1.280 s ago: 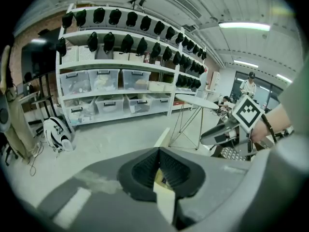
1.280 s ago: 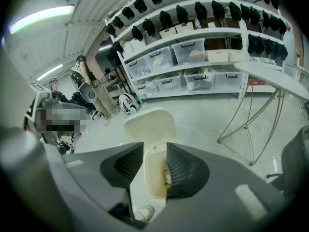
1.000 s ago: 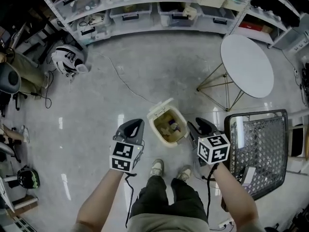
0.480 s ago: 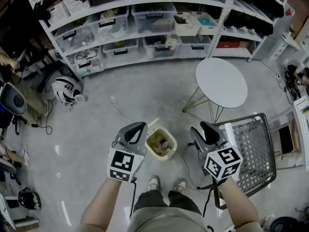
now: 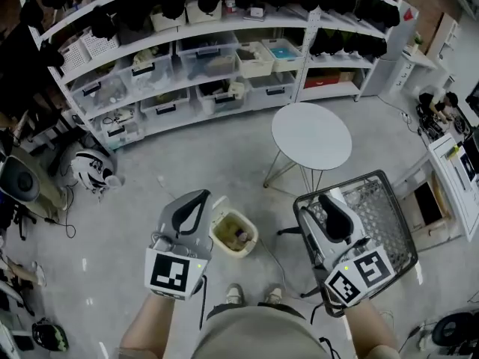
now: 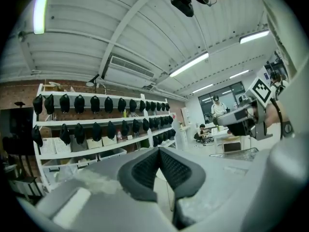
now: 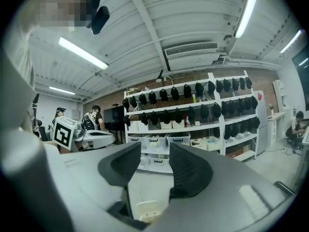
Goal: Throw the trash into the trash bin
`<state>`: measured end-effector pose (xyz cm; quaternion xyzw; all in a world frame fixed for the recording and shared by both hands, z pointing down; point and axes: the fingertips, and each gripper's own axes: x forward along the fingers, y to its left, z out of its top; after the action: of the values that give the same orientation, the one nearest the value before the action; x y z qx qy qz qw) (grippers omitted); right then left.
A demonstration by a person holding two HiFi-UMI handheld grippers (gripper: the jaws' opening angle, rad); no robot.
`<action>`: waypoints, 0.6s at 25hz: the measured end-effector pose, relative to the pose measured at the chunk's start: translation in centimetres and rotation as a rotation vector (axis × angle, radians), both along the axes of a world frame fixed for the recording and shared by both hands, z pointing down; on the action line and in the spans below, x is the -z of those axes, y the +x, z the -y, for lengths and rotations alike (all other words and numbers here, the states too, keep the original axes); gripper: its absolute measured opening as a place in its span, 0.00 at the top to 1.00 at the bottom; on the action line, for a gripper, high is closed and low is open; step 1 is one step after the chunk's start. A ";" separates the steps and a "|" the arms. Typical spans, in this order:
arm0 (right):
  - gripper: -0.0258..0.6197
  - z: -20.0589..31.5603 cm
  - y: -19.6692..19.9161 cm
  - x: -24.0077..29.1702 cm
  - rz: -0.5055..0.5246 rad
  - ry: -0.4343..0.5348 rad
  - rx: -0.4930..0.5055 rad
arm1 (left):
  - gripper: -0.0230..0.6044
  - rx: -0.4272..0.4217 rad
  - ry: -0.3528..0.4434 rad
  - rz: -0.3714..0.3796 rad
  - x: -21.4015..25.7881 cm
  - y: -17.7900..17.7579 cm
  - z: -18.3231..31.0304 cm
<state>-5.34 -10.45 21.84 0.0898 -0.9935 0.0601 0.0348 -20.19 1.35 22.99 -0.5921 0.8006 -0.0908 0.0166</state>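
Grippers lifted clear of bin (image 5: 218, 239); trash (image 5: 241, 235) lies inside it.
Left gripper (image 5: 199, 197) closed, empty; right gripper (image 5: 330, 200) has just been opening, jaws apart, nothing between. Both higher above bin than before; task likely done.

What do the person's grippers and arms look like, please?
The left gripper and right gripper are grey shells with black textured pads on the jaws; each carries a white cube of black square markers. A black cable trails from the left one. Forearms are sleeveless. The right jaws have just been opening, nothing between them.
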 end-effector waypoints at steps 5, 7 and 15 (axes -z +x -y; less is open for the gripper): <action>0.65 -1.2 3.7 4.5 0.089 0.067 -0.022 | 0.96 -0.041 0.044 0.011 2.2 3.7 -0.3; 0.65 -1.6 4.7 5.4 0.098 0.099 -0.032 | 0.96 -0.061 0.043 -0.004 2.5 4.5 -0.2; 0.64 -1.1 7.3 6.7 0.101 0.182 -0.075 | 0.96 -0.092 0.019 0.010 3.1 6.2 0.9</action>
<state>1.91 -9.34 15.17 0.1268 -0.9913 -0.0249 -0.0257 -14.03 0.46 19.93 -0.6275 0.7733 -0.0854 0.0303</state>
